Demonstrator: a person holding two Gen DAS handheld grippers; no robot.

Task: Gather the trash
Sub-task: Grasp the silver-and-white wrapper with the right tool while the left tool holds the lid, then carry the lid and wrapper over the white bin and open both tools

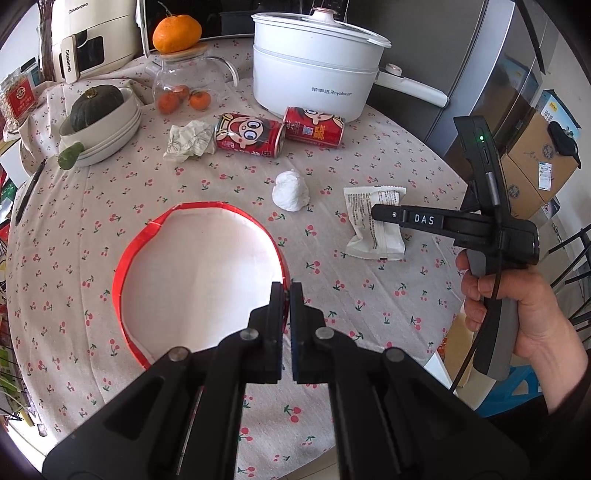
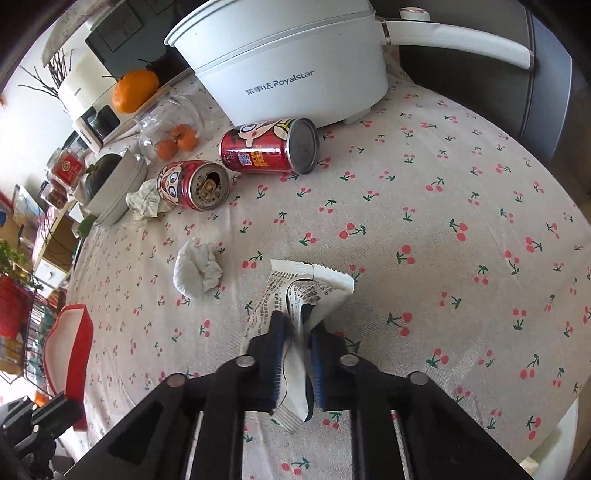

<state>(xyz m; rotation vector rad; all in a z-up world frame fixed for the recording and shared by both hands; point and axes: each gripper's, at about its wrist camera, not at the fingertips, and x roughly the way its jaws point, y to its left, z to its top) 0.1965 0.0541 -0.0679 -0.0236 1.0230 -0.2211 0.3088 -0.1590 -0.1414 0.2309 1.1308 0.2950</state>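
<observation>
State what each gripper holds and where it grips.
The left gripper is clamped on the red box at its near rim. The right gripper pinches the white snack wrapper at its near end.

"Royalstar", after three Chinese characters, stands on the side of the white electric pot at twelve o'clock on the table, "CHANGHONG" on the cream appliance and on its handle at eleven o'clock, and "DAS" on the right gripper at three o'clock.
</observation>
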